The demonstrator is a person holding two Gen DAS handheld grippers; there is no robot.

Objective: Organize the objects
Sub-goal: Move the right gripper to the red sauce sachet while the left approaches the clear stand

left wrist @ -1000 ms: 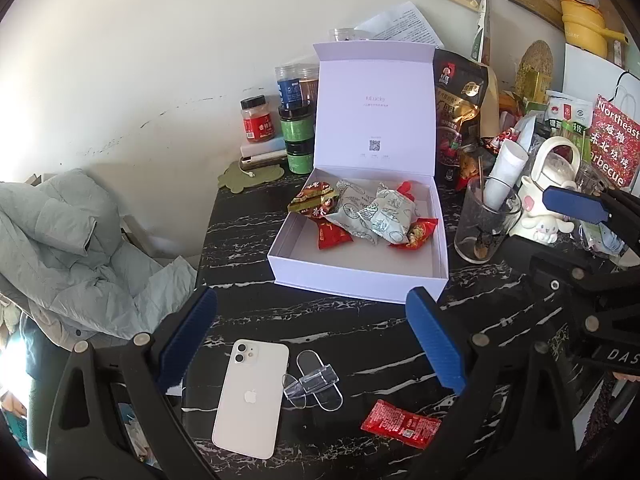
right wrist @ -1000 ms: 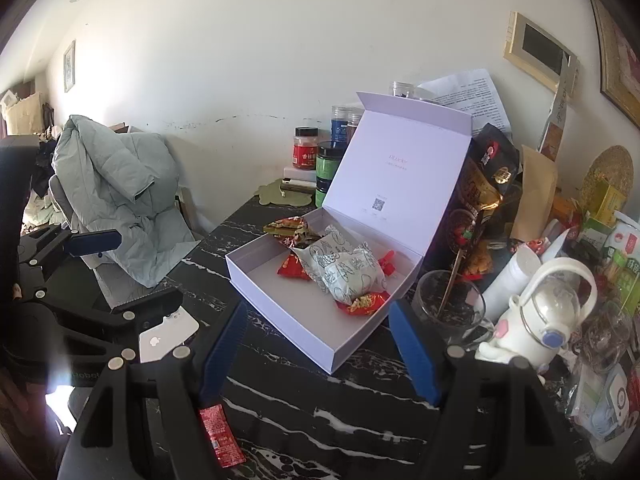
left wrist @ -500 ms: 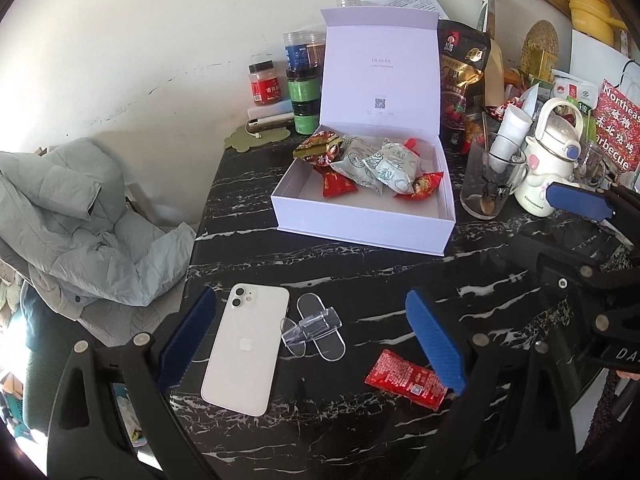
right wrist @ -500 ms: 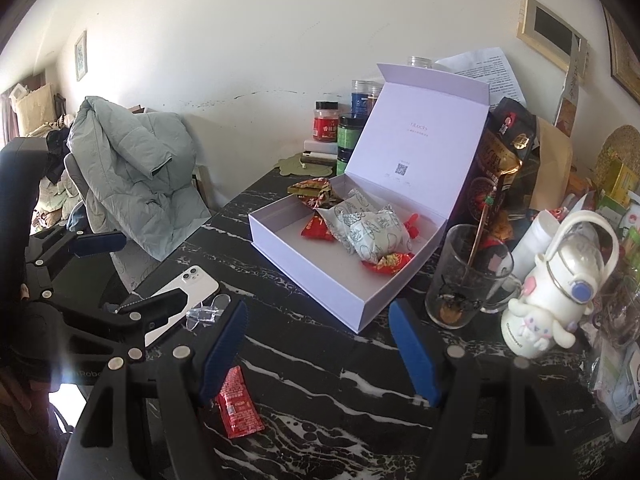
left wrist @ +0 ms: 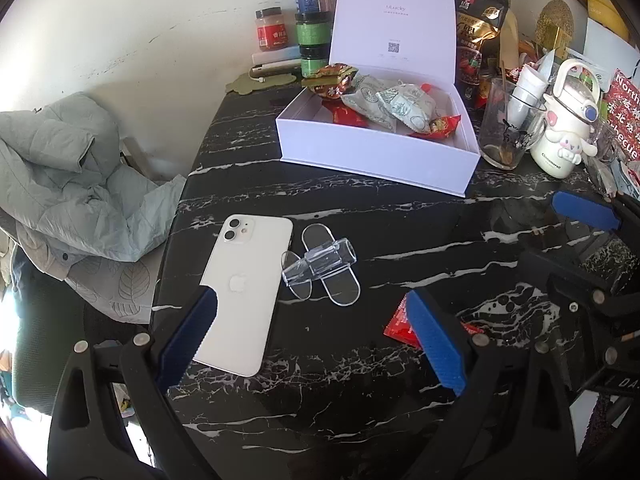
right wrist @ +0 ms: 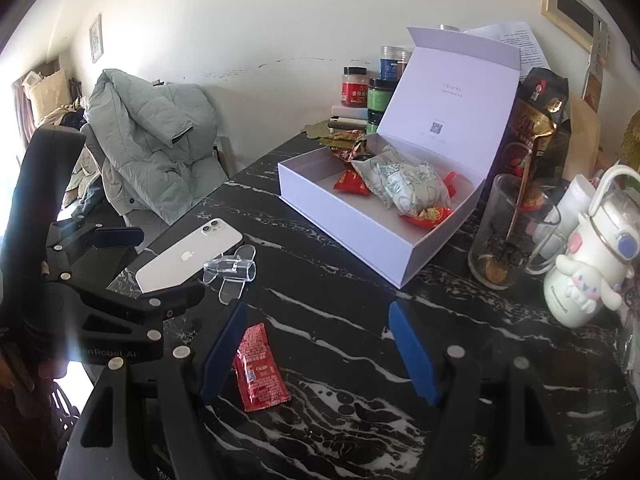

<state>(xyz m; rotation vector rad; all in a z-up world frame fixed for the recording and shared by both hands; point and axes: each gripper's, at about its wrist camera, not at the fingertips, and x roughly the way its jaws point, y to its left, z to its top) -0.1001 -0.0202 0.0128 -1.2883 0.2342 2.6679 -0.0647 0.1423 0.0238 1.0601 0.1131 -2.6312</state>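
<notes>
1. Left gripper (left wrist: pixel 316 340): jaws spread, empty, poised above the white phone (left wrist: pixel 244 292) and the clear plastic holder (left wrist: pixel 320 266), which lie just beside each other on the black marble table (left wrist: pixel 360 392).
2. Right gripper (right wrist: pixel 320 350): jaws spread, empty; red sachet (right wrist: pixel 260 368) lies by its left finger.
3. Lilac box (right wrist: pixel 360 224): lid open, snack packets inside (far side of table).
4. Step, as judged: approach to pick up. Next move calls for lowering and closing on one loose item.
</notes>
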